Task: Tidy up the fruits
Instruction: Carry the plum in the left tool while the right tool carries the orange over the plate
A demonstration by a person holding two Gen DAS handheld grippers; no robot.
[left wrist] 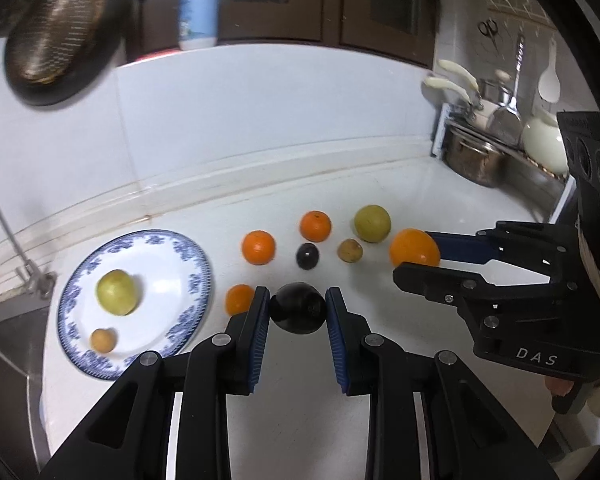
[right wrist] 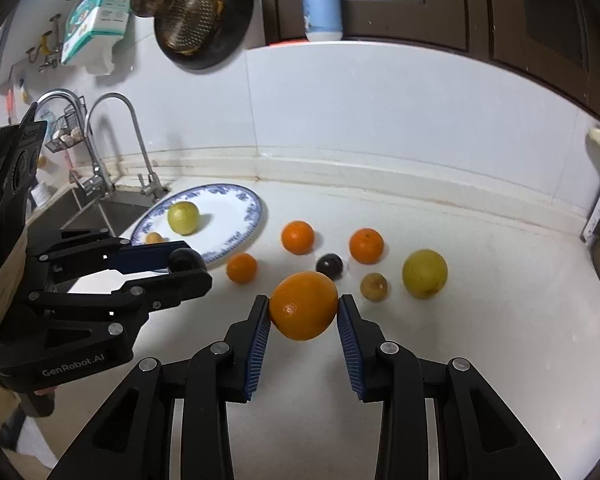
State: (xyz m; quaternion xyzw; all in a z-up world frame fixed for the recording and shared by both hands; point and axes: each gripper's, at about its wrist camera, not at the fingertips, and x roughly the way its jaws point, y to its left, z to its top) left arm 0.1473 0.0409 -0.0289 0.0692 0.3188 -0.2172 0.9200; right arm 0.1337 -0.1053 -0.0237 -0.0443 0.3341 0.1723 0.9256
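The left gripper has its jaws closed on a dark plum, which is pressed between the two blue pads, above the white table. The right gripper has its jaws closed on a large orange, also held between its pads.

Just left of the dark plum is a blue-patterned plate. On the plate lie a yellow-green fruit and a small brownish-yellow fruit, a little apart from each other.

The other fruits lie loose on the table. One small orange is just beside the plate rim and partly hidden by the left finger. Two more oranges are farther back, with a second dark plum between them and a bit nearer. To the right of it are a small brownish fruit and a bigger yellow-green fruit.

At the far left is a sink with two faucets.
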